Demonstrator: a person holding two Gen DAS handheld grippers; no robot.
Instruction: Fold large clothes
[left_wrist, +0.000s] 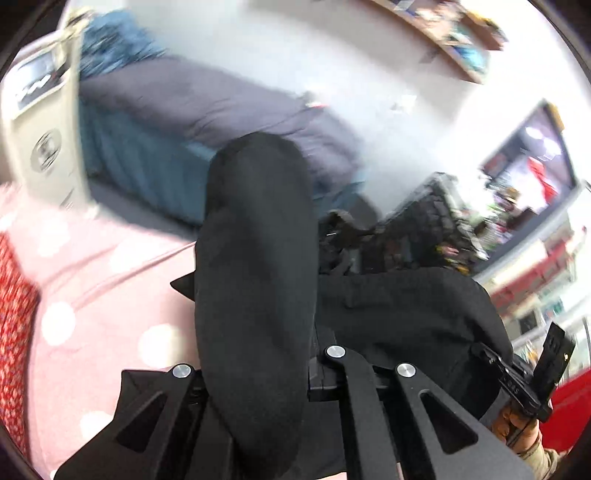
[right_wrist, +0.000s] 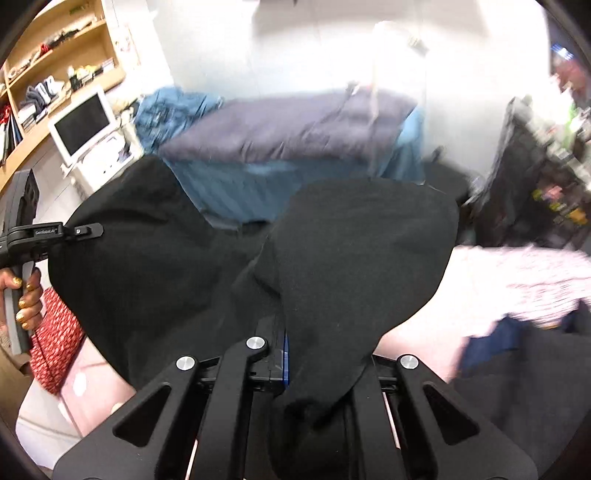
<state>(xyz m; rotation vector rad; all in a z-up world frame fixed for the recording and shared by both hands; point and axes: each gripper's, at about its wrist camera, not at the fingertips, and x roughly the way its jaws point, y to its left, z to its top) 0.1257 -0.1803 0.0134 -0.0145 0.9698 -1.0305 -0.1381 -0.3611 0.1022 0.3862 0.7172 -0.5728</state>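
A large black garment (left_wrist: 258, 277) hangs in the air between both grippers, above a pink bedspread with white dots (left_wrist: 92, 314). My left gripper (left_wrist: 258, 369) is shut on a fold of it; the cloth drapes over the fingers and hides the tips. In the right wrist view the black garment (right_wrist: 351, 258) bulges over my right gripper (right_wrist: 295, 369), which is shut on it too. The left gripper (right_wrist: 88, 230) also shows there at the far left, clamped on the garment's edge. The right gripper (left_wrist: 517, 384) shows at the lower right of the left wrist view.
A red patterned cloth (right_wrist: 55, 339) lies on the pink bed at the left. A pile of patterned, navy and dark clothes (right_wrist: 517, 332) lies at the right. Beyond is another bed with a grey duvet (right_wrist: 288, 125), a shelf (right_wrist: 55, 55), and a white monitor (right_wrist: 83, 122).
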